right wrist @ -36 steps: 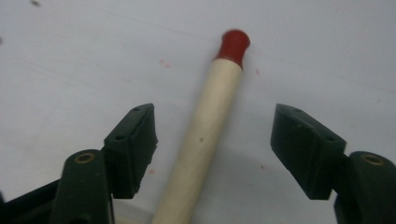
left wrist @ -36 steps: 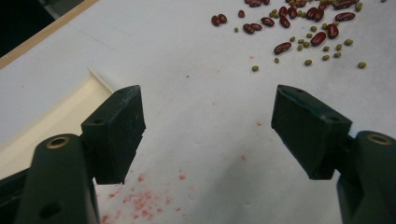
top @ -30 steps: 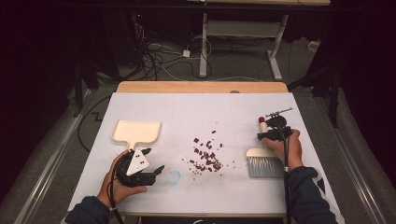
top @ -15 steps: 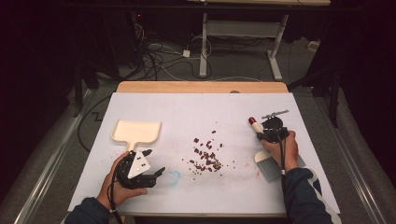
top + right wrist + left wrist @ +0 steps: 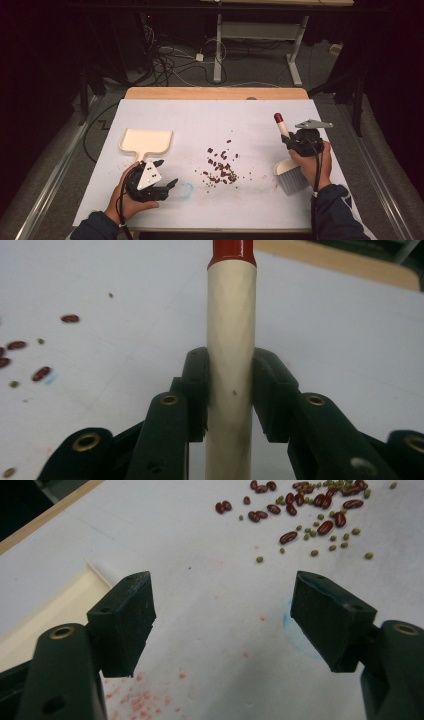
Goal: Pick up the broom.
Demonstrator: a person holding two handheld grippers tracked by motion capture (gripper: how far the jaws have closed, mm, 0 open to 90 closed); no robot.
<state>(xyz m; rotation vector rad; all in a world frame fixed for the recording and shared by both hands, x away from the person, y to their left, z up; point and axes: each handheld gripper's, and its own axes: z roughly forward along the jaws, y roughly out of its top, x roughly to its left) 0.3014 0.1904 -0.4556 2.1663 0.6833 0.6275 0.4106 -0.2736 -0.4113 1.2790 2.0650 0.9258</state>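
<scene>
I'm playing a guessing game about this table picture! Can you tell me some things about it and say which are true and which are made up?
1. The right tool is squeezing the brush handle. True.
2. The left tool is holding the dustpan. False: it is open and holds nothing.
3. The beans lie in the dustpan. False: they are scattered on the white table.
4. The brush handle has a red tip. True.

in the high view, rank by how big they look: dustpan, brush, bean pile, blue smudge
1. Dustpan
2. Brush, about as long but slimmer, partly hidden by the right gripper
3. Bean pile, a loose scatter, so unsure against the brush
4. Blue smudge
</scene>
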